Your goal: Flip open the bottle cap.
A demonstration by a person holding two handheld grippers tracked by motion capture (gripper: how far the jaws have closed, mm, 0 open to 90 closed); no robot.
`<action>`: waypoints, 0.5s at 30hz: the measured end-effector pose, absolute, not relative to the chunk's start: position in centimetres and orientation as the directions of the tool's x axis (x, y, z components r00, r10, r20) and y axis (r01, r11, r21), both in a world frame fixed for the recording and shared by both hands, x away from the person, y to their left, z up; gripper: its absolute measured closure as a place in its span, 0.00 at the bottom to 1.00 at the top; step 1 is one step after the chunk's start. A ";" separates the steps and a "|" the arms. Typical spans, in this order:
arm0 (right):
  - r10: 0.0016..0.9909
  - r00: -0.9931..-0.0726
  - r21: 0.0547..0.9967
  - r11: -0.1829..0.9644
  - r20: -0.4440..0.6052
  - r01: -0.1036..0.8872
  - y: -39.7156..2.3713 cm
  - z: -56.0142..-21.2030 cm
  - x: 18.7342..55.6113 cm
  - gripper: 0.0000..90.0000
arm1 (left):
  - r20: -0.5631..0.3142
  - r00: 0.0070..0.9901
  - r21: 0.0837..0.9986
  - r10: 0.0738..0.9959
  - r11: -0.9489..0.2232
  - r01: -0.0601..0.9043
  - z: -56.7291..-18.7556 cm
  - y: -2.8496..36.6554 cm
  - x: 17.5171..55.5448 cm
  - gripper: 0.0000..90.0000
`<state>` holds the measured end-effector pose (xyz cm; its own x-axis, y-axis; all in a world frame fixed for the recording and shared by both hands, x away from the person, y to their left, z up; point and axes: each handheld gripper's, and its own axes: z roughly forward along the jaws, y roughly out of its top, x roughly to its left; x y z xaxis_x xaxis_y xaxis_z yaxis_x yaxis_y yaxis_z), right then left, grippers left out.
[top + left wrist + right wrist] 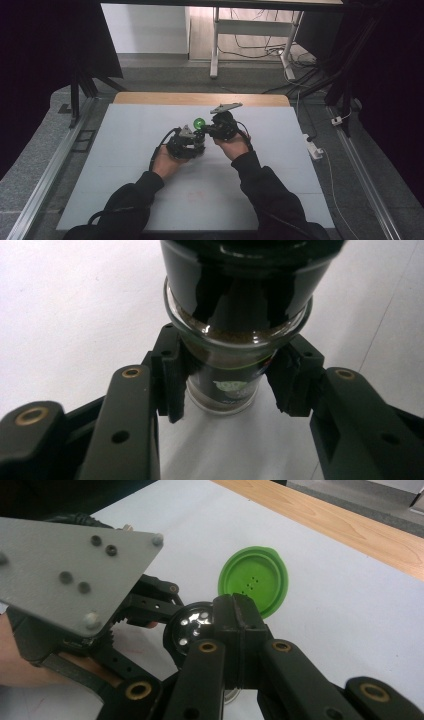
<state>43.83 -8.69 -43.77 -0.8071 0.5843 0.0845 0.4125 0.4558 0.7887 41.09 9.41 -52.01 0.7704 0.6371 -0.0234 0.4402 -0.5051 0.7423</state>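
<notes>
One small round glass spice jar [225, 385] sits upright between the two black jaws of the left gripper [225, 390], whose ribbed pads pinch its lower body from both sides. The jar is clear glass with a thick rolled rim and a dark label with pale green print; brown ground powder fills it close to the shoulder. A glossy black round collar [240, 285] caps its top, just above the left gripper.

From the right gripper view, that top shows as a black disc pierced by several small shaker holes [192, 625]. One round green plastic flip lid [255, 580], smooth with a few tiny dots at its middle, stands open just beyond the right gripper [239, 615], whose jaws are pressed together with no gap, at the jar's top edge. Whether they nip anything is not clear.

The white, matte bench [140, 135] lies beneath both grippers, with a wooden strip [200, 98] along its far edge.
</notes>
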 end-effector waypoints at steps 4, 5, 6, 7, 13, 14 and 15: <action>0.581 -0.809 0.789 0.457 0.085 0.411 -8.7 -43.7 43.5 0.96 | -0.011 0.769 0.735 0.639 -0.516 0.440 -51.9 9.3 41.1 0.57; 0.579 -0.811 0.789 0.459 0.083 0.408 -8.7 -43.7 43.4 0.95 | -0.003 0.770 0.733 0.638 -0.523 0.436 -51.8 9.3 41.0 0.54; 0.577 -0.813 0.790 0.461 0.080 0.405 -8.8 -43.6 43.4 0.94 | 0.002 0.766 0.735 0.642 -0.520 0.435 -51.7 9.3 41.0 0.51; 0.577 -0.813 0.792 0.458 0.081 0.404 -8.9 -43.6 43.2 0.93 | 0.004 0.764 0.736 0.646 -0.519 0.435 -51.5 9.4 40.9 0.48; 0.573 -0.817 0.793 0.465 0.070 0.394 -9.3 -43.3 42.6 0.85 | -0.019 0.761 0.739 0.648 -0.504 0.447 -50.6 10.1 40.7 0.38; 0.571 -0.818 0.793 0.465 0.071 0.393 -9.4 -43.2 42.5 0.84 | -0.027 0.763 0.739 0.646 -0.501 0.450 -50.5 10.3 40.6 0.37; 0.570 -0.818 0.794 0.464 0.072 0.394 -9.5 -43.2 42.4 0.83 | -0.036 0.761 0.739 0.647 -0.496 0.457 -50.3 10.4 40.6 0.35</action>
